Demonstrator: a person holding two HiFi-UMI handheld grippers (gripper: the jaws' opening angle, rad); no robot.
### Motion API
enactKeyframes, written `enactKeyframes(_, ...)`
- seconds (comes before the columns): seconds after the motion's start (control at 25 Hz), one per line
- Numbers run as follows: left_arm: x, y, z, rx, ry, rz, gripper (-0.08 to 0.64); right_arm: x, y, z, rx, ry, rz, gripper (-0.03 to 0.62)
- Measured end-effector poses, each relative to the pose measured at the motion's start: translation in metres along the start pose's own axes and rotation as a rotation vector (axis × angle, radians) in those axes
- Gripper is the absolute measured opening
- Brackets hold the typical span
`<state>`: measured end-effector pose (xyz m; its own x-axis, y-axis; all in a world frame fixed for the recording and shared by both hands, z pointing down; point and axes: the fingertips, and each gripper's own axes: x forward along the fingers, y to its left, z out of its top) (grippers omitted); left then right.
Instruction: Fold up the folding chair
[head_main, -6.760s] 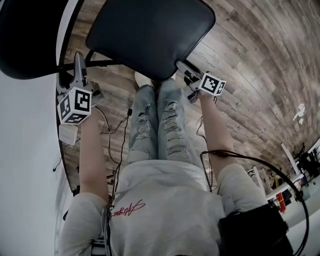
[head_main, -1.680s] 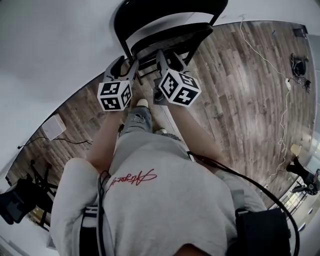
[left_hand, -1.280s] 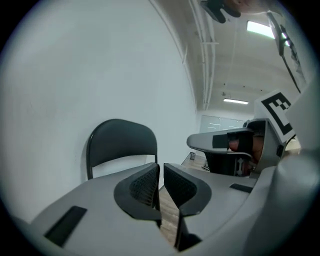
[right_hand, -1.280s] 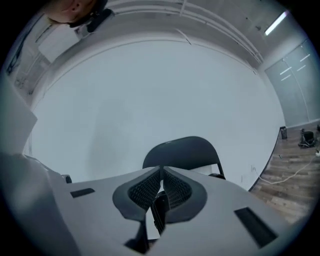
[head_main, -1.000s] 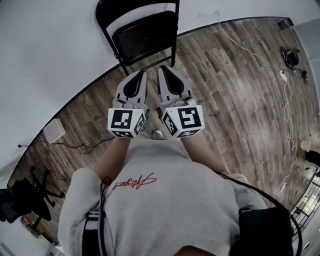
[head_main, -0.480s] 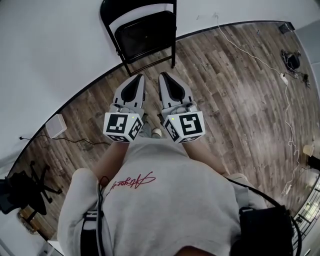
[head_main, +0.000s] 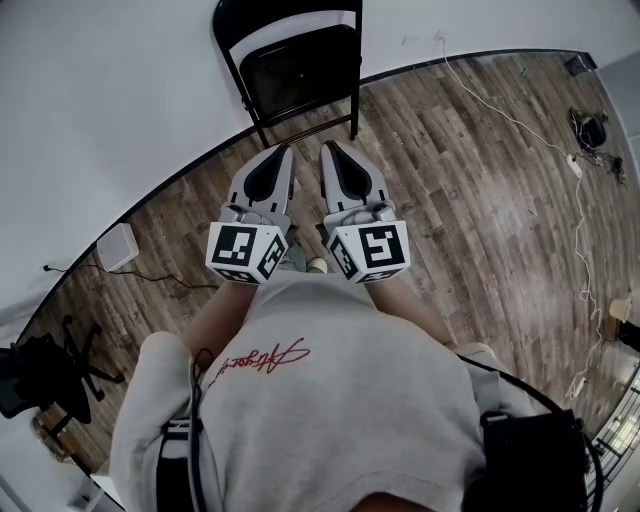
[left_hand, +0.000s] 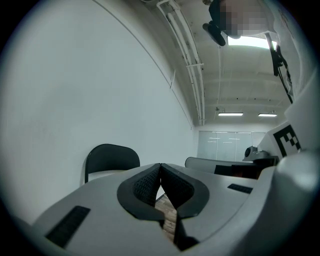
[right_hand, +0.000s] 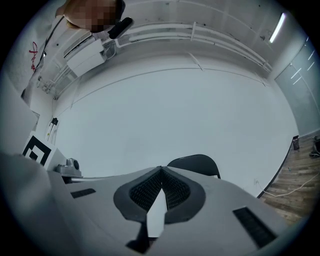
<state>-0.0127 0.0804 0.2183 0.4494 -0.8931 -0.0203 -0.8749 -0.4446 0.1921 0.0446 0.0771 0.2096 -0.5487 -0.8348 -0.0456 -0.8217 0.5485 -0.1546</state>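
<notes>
We are holding the left gripper with its jaws pressed together on nothing, and the right gripper likewise closed and empty. Both are pointing level, side by side just in front of our body, well apart from the folding chair. The chair is standing ahead of us against the white wall. Its seat seems to lie flat to the back, so we are judging it folded and the task all but done. What we are watching for is sliding. The chair is leaning with its feet on smooth wooden floor, and if they creep outward it may clatter down, with neither gripper near enough to catch it.
</notes>
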Motion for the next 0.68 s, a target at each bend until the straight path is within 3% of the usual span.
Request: enactKeyframes(0.68, -0.005, 0.012, 0.017, -0.003, -0.033, -0.014, 0.017, 0.009, 0.010, 0.011, 0.017, -0.037, -0.006, 0.015)
